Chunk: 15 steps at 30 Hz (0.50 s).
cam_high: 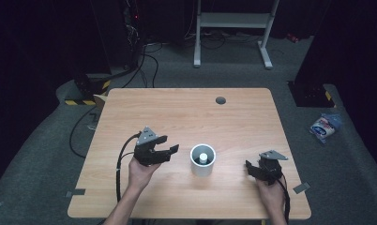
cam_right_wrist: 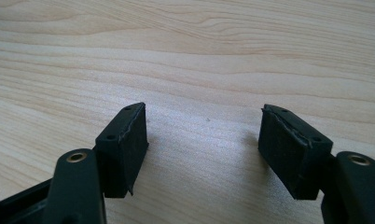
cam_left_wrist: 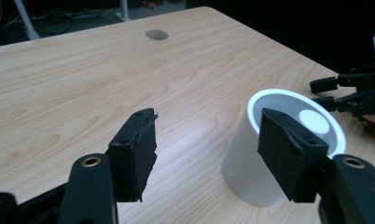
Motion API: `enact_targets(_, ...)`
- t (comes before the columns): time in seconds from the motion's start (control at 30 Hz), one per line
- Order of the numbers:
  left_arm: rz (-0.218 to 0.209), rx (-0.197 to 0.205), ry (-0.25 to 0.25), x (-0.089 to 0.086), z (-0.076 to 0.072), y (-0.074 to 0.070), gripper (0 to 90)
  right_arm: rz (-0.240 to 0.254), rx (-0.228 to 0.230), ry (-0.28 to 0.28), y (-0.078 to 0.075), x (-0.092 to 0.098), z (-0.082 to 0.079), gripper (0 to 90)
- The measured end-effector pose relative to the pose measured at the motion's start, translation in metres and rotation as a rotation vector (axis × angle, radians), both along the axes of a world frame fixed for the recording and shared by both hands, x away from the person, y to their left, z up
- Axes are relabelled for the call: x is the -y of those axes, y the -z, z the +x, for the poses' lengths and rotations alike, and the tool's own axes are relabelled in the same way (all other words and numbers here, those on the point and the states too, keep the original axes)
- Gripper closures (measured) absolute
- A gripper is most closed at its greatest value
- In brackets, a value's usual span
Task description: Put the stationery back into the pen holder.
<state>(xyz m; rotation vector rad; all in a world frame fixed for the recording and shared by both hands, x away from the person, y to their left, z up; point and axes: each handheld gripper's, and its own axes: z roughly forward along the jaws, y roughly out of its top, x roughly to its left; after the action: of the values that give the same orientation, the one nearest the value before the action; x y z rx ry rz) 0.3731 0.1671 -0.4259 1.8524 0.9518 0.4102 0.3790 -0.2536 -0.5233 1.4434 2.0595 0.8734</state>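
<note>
while the white cup stands upright on the wooden table near its front edge, between the two hands, a small white round piece lies inside it. left gripper sits just beside the cup, jaws apart with nothing between them. right gripper rests well apart from the cup, jaws spread over bare wood.

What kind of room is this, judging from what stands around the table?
Probably a lab or recording workshop, not a home: a bare wooden table on grey carpet, loose cables running to dark equipment behind it, hazard-striped tape on the floor, and a white metal stand at the back.
</note>
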Motion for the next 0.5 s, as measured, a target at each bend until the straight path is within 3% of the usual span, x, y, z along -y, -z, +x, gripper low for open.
enact_targets(0.5,-0.017,-0.025,-0.086,-0.031,-0.007,0.012,37.1,0.000,0.000,0.000,0.000,0.000,0.000,32.6)
